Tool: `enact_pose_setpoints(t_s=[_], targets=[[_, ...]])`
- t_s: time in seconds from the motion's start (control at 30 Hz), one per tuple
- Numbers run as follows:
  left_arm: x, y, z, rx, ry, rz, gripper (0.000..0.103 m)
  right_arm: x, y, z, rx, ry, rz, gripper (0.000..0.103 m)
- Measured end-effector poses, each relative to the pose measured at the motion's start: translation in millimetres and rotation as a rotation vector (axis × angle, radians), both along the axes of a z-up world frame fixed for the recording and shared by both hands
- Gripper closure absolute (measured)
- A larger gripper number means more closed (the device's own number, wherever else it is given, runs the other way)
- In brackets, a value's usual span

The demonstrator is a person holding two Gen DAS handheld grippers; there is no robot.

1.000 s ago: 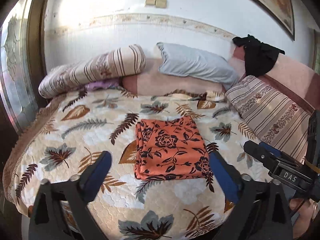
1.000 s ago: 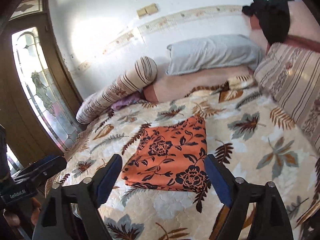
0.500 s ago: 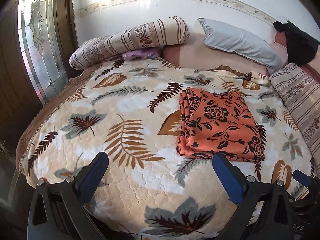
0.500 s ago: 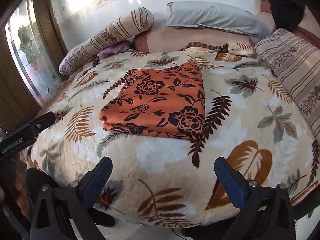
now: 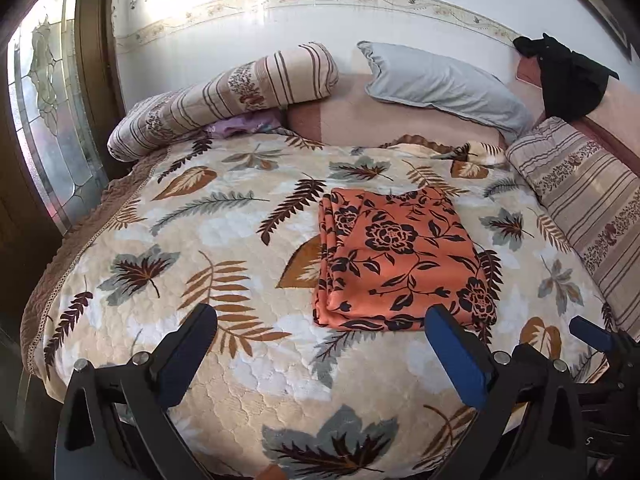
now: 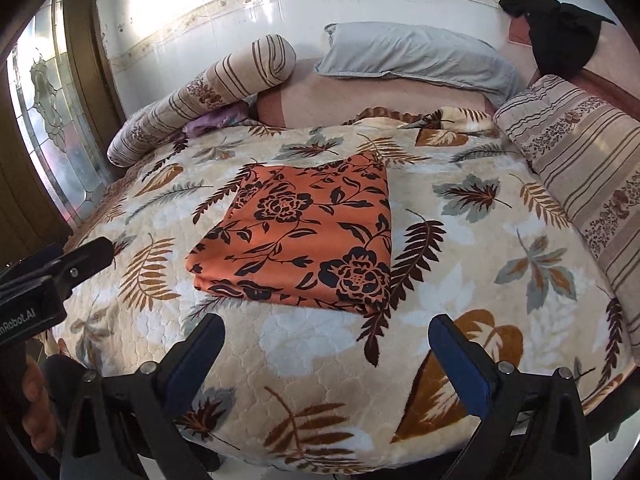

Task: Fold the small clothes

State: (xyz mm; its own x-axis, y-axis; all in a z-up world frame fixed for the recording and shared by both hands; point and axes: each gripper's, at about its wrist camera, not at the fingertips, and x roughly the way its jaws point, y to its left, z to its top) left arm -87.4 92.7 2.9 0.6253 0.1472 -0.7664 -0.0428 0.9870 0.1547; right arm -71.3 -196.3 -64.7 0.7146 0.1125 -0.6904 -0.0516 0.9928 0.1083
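Lying flat, folded orange cloth (image 5: 400, 264), long axis toward gray pillow (image 5: 436, 80)

Both wrist views look steeply down across the bed (image 5: 248, 364) from its near edge.

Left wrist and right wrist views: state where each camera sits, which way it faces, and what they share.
Left wrist: on the left gripper, looking down over the bed's near edge at the folded orange floral cloth; jaws open, right gripper at right.
Right wrist: on the right gripper, facing the same cloth from further right; jaws just opened, empty; left gripper and a hand at left.
Shared: cloth, leaf-print quilt, grey pillow.
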Motion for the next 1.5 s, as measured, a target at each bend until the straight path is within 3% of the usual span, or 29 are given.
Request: enact_pose_setpoints(t_s=[0.3, 1.3, 1.5], targets=[[15.3, 2.3, -18.5, 0.018, 0.050, 0.021, 0.000, 8.0, -1.4, -5.1, -0.003, 0.026, 0.001, 0.000], [55.1, -2.4, -35.9, 0.021, 0.074, 0.010, 0.000, 51.3, 0.9, 0.2, -0.017, 0.027, 0.011, 0.000], [65.8, -5.6, -35.1, 0.026, 0.041, 0.005, 0.000, 63.3, -1.2, -2.7, -0.012, 0.032, 0.013, 0.000]])
